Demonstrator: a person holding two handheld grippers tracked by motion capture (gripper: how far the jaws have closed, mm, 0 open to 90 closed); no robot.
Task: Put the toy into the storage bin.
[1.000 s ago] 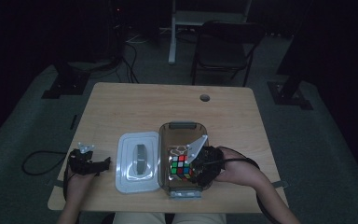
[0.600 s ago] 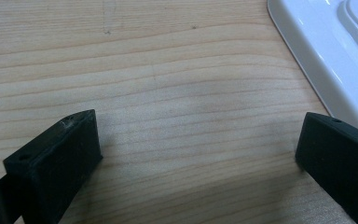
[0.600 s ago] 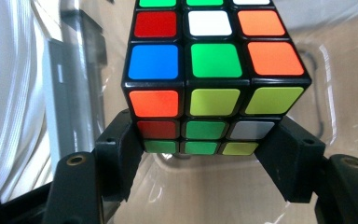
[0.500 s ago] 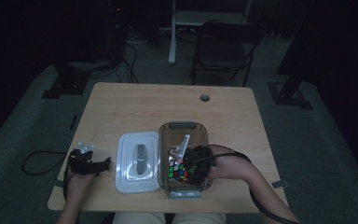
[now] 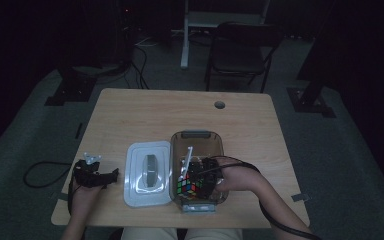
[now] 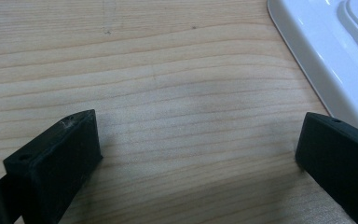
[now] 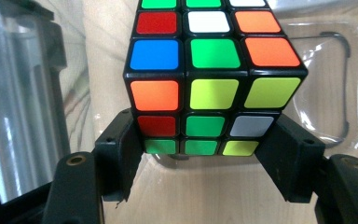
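Puzzle cube (image 7: 204, 77) with its mixed coloured stickers sits clamped between the two black jaws of the right gripper (image 7: 200, 154), the pads pressing on its lower row from either side. In the right gripper view, orange, lime, green, red and grey squares face the camera, and the clear wall of a container (image 7: 328, 84) curves behind the cube. From the high view the right gripper (image 5: 200, 175) reaches into this clear plastic container (image 5: 196, 135), which stands near the front edge of the wooden table (image 5: 180, 110), right of centre; the cube (image 5: 189, 187) is inside the container, toward its near end. Whether the cube rests on the container floor or hangs just above it cannot be told.

Just beside the container, on its left, a white lid (image 5: 147, 172) lies flat on the table with a grey handle at its middle.

The left gripper (image 5: 96, 175) rests by the front left corner of the table, well apart from the container. Its jaws stand wide apart with bare wood between them in the left gripper view, and the white lid's rim (image 6: 317, 51) shows at the upper right, near one jaw tip.

A small round hole (image 5: 219, 105) marks the table toward its far edge
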